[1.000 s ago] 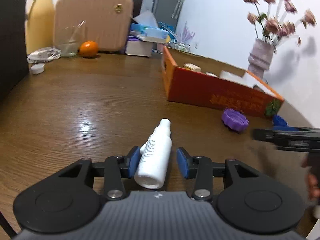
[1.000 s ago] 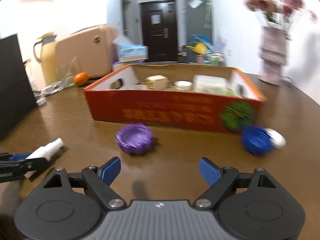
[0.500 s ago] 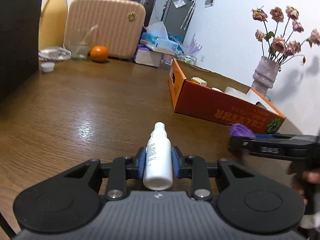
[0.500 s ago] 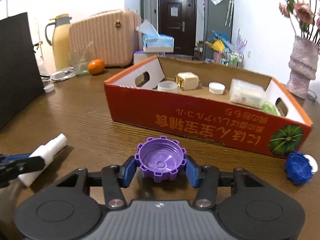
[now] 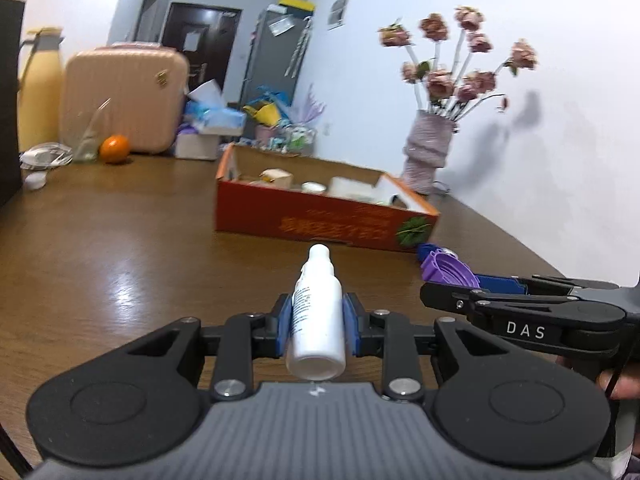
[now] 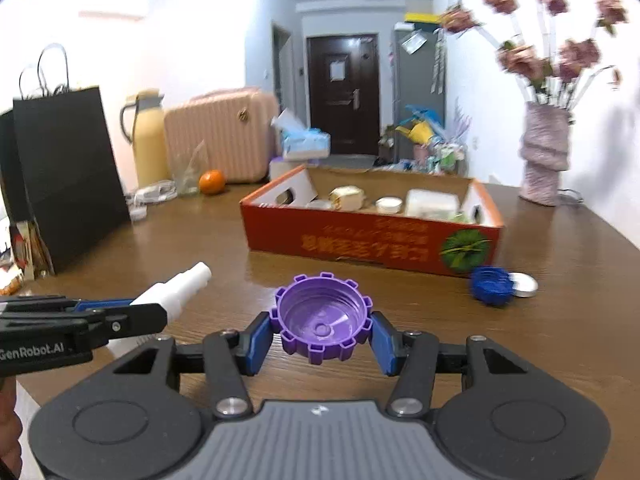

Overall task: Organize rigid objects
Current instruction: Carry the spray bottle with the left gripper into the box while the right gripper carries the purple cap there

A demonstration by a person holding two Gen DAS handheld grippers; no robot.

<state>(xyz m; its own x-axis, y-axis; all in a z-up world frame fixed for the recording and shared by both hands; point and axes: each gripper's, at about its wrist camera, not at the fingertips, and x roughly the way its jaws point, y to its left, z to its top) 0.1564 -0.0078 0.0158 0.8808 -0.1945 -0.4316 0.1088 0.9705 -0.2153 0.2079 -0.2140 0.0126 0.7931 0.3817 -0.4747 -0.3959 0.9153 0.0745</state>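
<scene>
Wooden table [image 6: 560, 320] filled both views, white walls behind, dark door at the far end. Left gripper [image 5: 316, 326] was clamped on a white bottle [image 5: 318, 312], blue pads pressing its sides, nozzle pointing forward toward the box; bottle looked lifted clear of the table. Right gripper [image 6: 320, 334] gripped a purple cap [image 6: 322, 316] between its pads, open side up, also held above the wood. Both grippers sat side by side, each visible in the other's view. Red box [image 6: 372, 240] stood ahead on the table, holding several small containers. Blue cap [image 6: 490, 284] lay at the box's front right corner, touching a small white lid [image 6: 524, 284]. Vase [image 6: 544, 160] with flowers stood beyond the box at right. Orange [image 6: 212, 182], suitcase [image 6: 220, 136] and black bag [image 6: 68, 176] were at far left.
</scene>
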